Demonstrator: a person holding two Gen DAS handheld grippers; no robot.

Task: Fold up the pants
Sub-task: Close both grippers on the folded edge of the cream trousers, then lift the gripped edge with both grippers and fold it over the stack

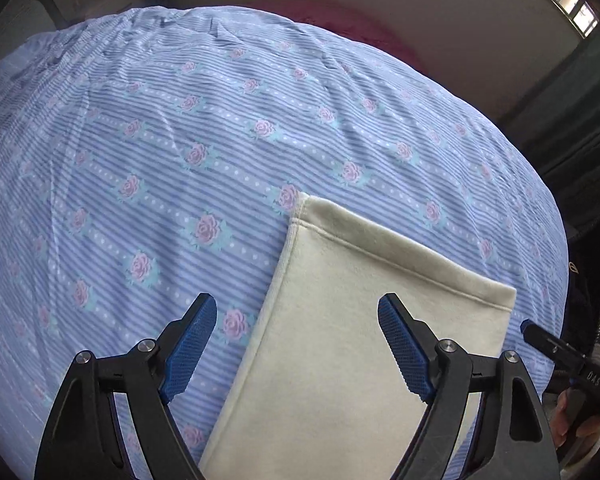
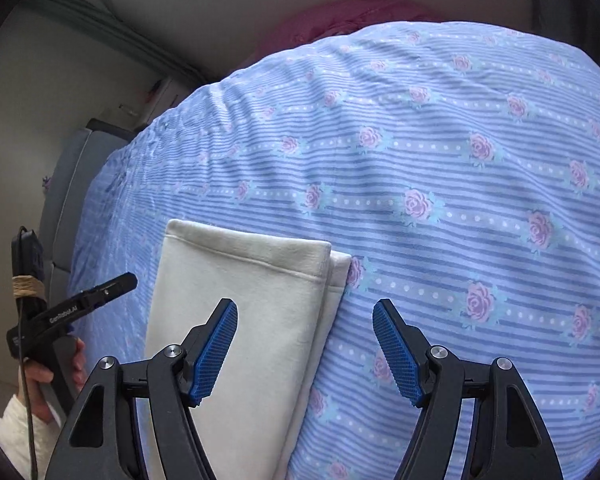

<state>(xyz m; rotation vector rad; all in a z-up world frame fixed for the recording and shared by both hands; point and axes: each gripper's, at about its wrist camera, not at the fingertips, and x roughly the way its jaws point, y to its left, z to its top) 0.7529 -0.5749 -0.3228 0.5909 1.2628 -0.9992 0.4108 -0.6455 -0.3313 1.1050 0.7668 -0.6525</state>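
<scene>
Left wrist view shows me the cream pants (image 1: 352, 320) lying leg-over-leg on the floral bedsheet (image 1: 160, 140); my left gripper (image 1: 296, 320) and right gripper (image 2: 305, 324) both gape wide, empty. Soft, light fleece, I judge: I'd pinch both hem corners through all layers.

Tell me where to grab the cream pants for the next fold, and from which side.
Grip the hemmed leg ends, one gripper per corner, coming in low from the far end. The pants lie flat on the bedspread, legs stacked, so that free edge probably lifts cleanly. Both the left gripper and right gripper are open.
</scene>
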